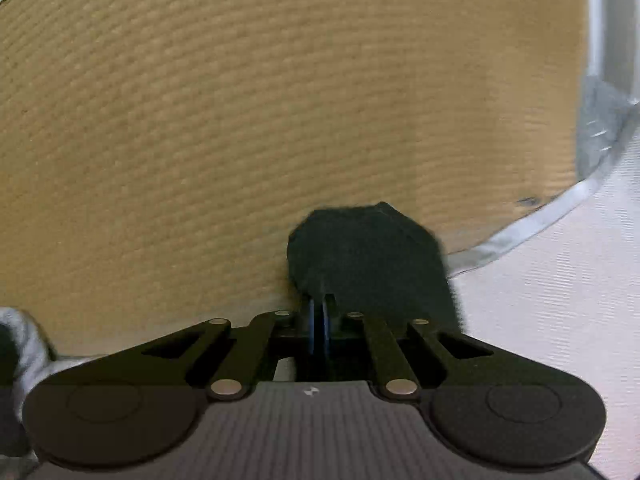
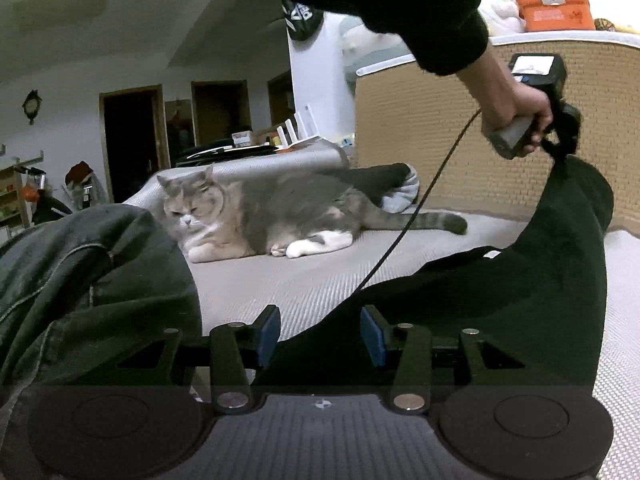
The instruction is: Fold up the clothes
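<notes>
On the far right, left gripper [image 2: 562,152] pinches black fabric garment [image 2: 520,292], lifted corner; right gripper [image 2: 320,336] jaws spread around its near edge.

A black fabric garment [image 2: 520,280] lies on a pale grey woven mattress [image 2: 304,276]. A grey, cream and white cat with a striped tail [image 2: 272,216] lies before a tan ribbed headboard [image 1: 280,100]. Blue gripper pads [image 2: 268,334].

Black garment [image 2: 540,280] — matt, soft cloth. Headboard [image 1: 240,120] — coarse woven tan fabric. Bed [image 2: 300,276] cover — grey, fine-ribbed textile.
</notes>
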Motion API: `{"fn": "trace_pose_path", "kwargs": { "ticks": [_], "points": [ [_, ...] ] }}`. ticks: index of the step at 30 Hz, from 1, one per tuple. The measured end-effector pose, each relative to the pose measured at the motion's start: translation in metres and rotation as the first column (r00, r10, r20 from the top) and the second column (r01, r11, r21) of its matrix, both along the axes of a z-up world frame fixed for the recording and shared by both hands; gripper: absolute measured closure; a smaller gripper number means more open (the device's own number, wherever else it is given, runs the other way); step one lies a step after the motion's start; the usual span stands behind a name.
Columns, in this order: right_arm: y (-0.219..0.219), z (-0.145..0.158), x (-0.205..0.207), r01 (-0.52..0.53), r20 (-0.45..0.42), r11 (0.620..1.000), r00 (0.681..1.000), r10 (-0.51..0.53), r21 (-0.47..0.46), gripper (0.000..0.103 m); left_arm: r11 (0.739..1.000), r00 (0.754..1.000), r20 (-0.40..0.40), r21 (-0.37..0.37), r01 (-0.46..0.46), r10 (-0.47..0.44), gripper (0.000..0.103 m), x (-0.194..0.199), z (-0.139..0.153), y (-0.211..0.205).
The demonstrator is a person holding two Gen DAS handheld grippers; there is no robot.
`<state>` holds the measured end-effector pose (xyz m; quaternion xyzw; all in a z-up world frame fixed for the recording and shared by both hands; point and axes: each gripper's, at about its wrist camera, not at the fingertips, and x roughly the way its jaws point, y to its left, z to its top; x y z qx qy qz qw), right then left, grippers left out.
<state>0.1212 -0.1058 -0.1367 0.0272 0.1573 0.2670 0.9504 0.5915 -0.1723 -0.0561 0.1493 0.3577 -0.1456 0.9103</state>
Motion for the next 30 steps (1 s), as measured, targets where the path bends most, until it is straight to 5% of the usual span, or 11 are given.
{"fn": "trace_pose_path", "kwargs": {
  "ticks": [5, 9, 12, 15, 30],
  "points": [
    [-0.005, -0.003, 0.007, 0.019, -0.036, 0.999, 0.999, -0.018, 0.028, 0.054, 1.000, 0.999, -0.034, -0.011, -0.023, 0.022, 0.095, 0.002, -0.020, 0.006],
    [-0.009, -0.005, 0.008, 0.025, -0.052, 0.999, 0.998, -0.022, 0.046, 0.054, 0.999, 0.998, -0.061, -0.026, -0.037, 0.035, 0.065, 0.002, -0.036, 0.008],
    [-0.009, -0.005, 0.009, 0.024, -0.056, 0.998, 0.998, -0.021, 0.049, 0.054, 0.998, 0.996, -0.082, -0.038, -0.048, 0.044, 0.060, 0.002, -0.047, 0.010],
    [-0.010, -0.004, 0.008, 0.023, -0.059, 0.999, 0.998, -0.020, 0.049, 0.054, 0.999, 0.995, -0.102, -0.043, -0.018, 0.013, 0.042, -0.015, -0.047, 0.017],
    [-0.021, -0.006, 0.013, 0.070, -0.129, 0.991, 0.990, -0.054, 0.116, 0.054, 0.982, 0.963, -0.199, -0.076, 0.172, -0.184, 0.023, -0.120, -0.033, 0.058]
  ]
}}
